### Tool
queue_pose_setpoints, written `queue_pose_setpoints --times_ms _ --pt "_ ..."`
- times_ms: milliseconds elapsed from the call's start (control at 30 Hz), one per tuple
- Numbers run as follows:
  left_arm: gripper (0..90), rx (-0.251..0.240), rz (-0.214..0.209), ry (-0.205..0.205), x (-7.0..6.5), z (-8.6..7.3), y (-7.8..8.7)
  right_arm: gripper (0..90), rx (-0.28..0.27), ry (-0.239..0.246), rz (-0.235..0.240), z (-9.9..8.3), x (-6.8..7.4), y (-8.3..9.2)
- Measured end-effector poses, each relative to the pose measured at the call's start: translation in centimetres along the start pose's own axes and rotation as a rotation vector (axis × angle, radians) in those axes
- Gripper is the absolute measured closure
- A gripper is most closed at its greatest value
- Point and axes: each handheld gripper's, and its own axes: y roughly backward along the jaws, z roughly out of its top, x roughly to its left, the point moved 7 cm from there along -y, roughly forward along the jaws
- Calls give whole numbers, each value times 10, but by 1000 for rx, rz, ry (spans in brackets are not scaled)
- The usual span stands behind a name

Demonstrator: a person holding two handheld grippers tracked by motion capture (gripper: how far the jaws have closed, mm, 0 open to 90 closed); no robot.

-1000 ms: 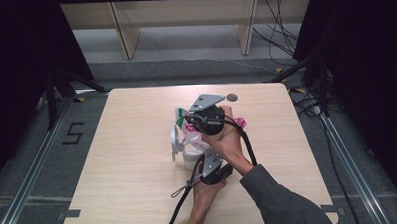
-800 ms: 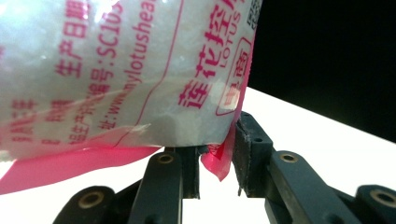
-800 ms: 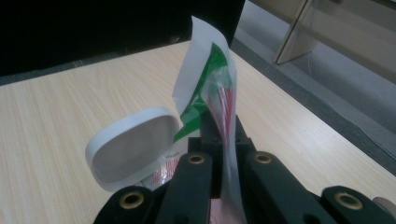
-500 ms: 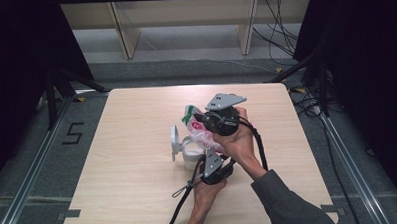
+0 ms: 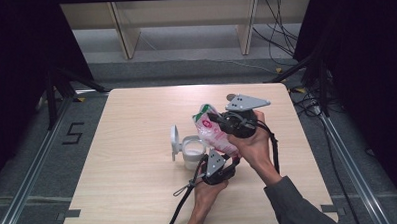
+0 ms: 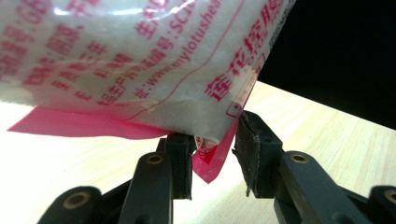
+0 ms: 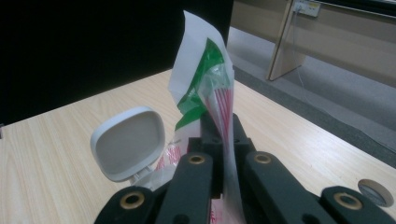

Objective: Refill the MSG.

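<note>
A clear bag of white grains (image 5: 213, 134) with pink print hangs tilted over the table. My right gripper (image 5: 215, 118) is shut on the bag's green and white top end (image 7: 205, 88), its jaws pinching the film in the right gripper view (image 7: 222, 127). My left gripper (image 5: 226, 156) sits below at the bag's lower pink corner (image 6: 211, 163). Its jaws have just been opening; the corner hangs between the pads, which no longer squeeze it (image 6: 212, 150). A white tub (image 5: 192, 151) with its flip lid (image 5: 174, 142) standing open is just left of the bag; the lid (image 7: 128, 142) also faces the right gripper.
The light wooden table (image 5: 131, 119) has bare room to the left and at the back. A small round grommet (image 5: 231, 96) sits in the top behind the right gripper, also seen as a disc (image 7: 372, 192). Wooden shelf legs (image 5: 124, 37) stand beyond the far edge.
The right gripper has carried the bag's top to the right, uncovering the white tub and its lid. The left hand stayed put while its jaws spread apart.
</note>
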Motion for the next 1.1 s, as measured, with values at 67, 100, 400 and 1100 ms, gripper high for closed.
queue_pose_setpoints --times_ms 67,100,400,1100 --pt "639 12 -9 -3 -1 -1 -1 900 -4 14 6 -2 -3 3" --pt "635 8 -9 3 -2 -1 -1 900 -6 -9 -4 -4 -5 6" --pt "584 40 -20 2 -6 -3 -2 900 -53 -68 -6 -9 -13 19" --pt "344 70 -3 51 -7 -1 11 900 -126 -174 -20 -32 -23 42"
